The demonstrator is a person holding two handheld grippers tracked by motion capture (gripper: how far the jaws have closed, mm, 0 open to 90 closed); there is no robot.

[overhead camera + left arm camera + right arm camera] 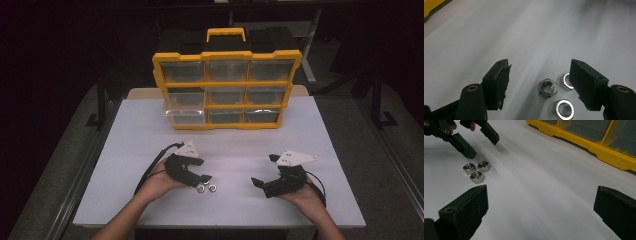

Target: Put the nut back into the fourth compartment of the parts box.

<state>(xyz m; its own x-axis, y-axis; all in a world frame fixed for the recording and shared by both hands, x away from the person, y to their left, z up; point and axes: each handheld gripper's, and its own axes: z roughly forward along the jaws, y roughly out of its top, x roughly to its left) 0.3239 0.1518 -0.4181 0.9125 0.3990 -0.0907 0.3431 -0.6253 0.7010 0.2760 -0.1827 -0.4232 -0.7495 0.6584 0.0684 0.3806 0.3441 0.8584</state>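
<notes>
A dark room surrounded a pale grey table [150, 150], at whose far edge stood a yellow drawer organizer [227, 90] with clear compartments. Three steel hex nuts [547, 88] lay flat on the table with their bores pointing straight up, clustered in a tight triangle, so no long axis showed. They sat just below the tips of the left hand-held gripper [202, 181]; in the left gripper view one nut rested midway between the jaws, a second [565, 81] just beside the right-hand pad, and a third [563, 109] nearer the camera. The jaws stood apart, no pad pressing on a nut. The right hand-held gripper [264, 172] rested well apart from the nuts, its jaws spread wide with nothing between them. Bare table stretched between both grippers and toward the organizer, leaving open room on every side of the nuts.
</notes>
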